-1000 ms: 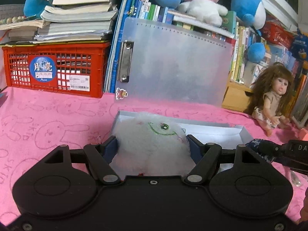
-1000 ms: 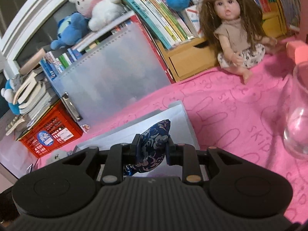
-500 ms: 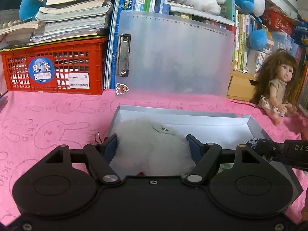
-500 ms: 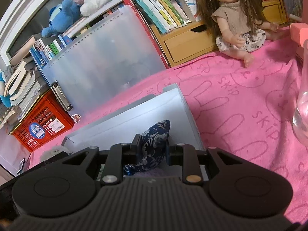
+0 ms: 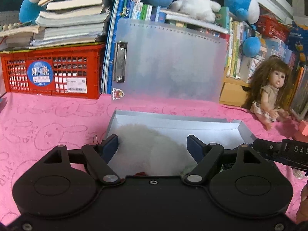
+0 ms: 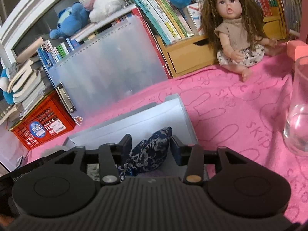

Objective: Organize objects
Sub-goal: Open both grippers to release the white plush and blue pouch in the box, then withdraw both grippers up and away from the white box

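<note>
Right tool (image 6: 151, 144) jaws, just opening, flank the pouch (image 6: 149, 152) in the box (image 6: 181, 113); left tool (image 5: 152, 144) apart around the plush (image 5: 146, 148).

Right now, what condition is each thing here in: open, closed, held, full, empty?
Left gripper: jaws have just opened further, white fluffy toy between them, pads not pressing.
Right gripper: jaws have just opened, blue patterned pouch released, lying between them.
Grey box: open, lidless, holding both items.
Glass jar: upright, empty.
Doll: sitting upright.
Clipboard: leaning on its side against books.
</note>
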Motion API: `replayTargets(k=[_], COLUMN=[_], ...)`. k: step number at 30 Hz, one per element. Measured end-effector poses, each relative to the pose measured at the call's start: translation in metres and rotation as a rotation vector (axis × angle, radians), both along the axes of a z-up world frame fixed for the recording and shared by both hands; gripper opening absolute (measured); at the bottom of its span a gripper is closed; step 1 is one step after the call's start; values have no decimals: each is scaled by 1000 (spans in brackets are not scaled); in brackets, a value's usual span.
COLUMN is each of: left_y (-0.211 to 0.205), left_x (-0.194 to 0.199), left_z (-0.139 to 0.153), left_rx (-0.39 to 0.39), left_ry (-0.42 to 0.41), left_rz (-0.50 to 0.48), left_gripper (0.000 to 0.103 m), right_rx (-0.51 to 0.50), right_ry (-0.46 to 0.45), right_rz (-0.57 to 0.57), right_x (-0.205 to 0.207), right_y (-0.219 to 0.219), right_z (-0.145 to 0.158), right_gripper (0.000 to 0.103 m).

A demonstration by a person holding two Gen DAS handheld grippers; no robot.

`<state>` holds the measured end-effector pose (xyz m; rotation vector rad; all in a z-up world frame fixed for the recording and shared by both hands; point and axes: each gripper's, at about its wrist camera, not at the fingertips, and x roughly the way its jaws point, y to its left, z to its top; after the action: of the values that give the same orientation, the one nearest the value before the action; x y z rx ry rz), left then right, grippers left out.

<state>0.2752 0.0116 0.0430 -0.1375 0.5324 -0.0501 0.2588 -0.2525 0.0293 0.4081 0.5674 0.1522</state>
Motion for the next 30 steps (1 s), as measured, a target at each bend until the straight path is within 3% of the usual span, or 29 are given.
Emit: replayTargets(k=[8, 20, 30], left_y=[-6, -10, -12], left_x=[-22, -71, -115], left_z=[15, 35, 42], left_rx=[2, -1, -1], left_ry=[-33, -74, -89], left_rz=[-32, -110, -172], left_gripper=[80, 81, 82], right_rx=[1, -101, -128], right_ry=[-54, -148, -195], right_rz=[-23, -3, 24], right_x=[-23, -68, -99], right_y=[-8, -8, -6], right_z=[20, 54, 64], right_gripper=[68, 74, 77])
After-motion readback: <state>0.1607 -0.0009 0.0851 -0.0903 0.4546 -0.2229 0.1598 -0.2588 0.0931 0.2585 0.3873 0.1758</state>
